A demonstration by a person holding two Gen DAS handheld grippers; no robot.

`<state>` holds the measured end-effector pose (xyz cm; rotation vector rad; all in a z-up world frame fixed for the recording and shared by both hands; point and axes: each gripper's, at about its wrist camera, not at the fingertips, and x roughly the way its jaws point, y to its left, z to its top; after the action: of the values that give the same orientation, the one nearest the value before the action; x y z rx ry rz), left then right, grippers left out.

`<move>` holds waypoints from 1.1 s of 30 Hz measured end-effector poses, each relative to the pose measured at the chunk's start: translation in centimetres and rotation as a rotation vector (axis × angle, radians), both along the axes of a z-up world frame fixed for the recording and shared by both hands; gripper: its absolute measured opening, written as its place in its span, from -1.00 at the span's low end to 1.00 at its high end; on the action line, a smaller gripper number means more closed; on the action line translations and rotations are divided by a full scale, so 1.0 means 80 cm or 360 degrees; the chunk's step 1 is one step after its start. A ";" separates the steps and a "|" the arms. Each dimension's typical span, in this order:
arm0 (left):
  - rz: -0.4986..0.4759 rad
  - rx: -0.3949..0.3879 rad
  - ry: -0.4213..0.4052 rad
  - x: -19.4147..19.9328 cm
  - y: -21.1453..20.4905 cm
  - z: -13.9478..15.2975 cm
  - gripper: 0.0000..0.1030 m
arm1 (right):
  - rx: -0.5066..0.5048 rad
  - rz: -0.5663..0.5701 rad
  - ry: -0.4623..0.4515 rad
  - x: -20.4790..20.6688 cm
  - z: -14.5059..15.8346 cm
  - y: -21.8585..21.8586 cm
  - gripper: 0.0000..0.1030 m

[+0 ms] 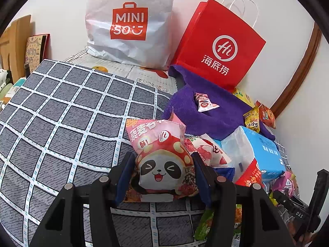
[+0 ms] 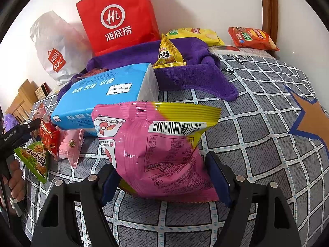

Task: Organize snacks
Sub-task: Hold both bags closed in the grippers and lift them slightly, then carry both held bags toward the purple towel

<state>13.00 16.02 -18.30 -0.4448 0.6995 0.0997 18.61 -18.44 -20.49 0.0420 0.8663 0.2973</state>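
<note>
My left gripper (image 1: 162, 175) is shut on a pink panda snack bag (image 1: 160, 160), held upright above the grey checked bedspread (image 1: 61, 113). My right gripper (image 2: 162, 177) is shut on a pink and yellow snack bag (image 2: 162, 148), barcode side facing me. A blue tissue pack (image 2: 98, 98) lies behind it, also seen as the blue tissue pack (image 1: 261, 154) in the left wrist view. A purple towel (image 1: 207, 107) carries a small white and red packet (image 1: 203, 103); on the purple towel (image 2: 185, 72) stands a yellow triangular packet (image 2: 168, 54).
A red paper bag (image 1: 220, 45) and a white Miniso bag (image 1: 127, 22) lean on the wall. Yellow chips (image 2: 193, 35) and orange chips (image 2: 253, 38) lie by the wall. Small red, pink and green packets (image 2: 51, 146) sit beside the other gripper's handle (image 2: 18, 135).
</note>
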 end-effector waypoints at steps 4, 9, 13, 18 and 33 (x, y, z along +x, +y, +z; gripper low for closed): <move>0.0001 -0.0003 0.0001 0.000 0.000 0.001 0.04 | 0.0001 0.0000 0.0000 0.000 0.000 0.000 0.48; 0.0001 -0.0004 0.0000 0.000 0.001 0.000 0.04 | 0.0001 0.0001 -0.0001 0.000 0.000 -0.001 0.49; 0.0001 -0.0014 -0.0005 -0.001 0.001 0.002 0.04 | 0.0005 0.0004 -0.0005 0.000 0.000 -0.001 0.50; 0.0005 -0.0001 -0.0003 0.000 0.001 0.004 0.03 | 0.0014 0.0005 -0.0014 -0.002 0.002 -0.002 0.47; -0.0065 0.0010 -0.0047 -0.023 -0.012 0.038 0.02 | -0.0024 0.0042 -0.0107 -0.023 0.020 0.009 0.42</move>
<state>11.12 15.09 -15.24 -0.4249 0.6790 0.0571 16.73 -17.71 -18.89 0.0065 0.8027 0.3153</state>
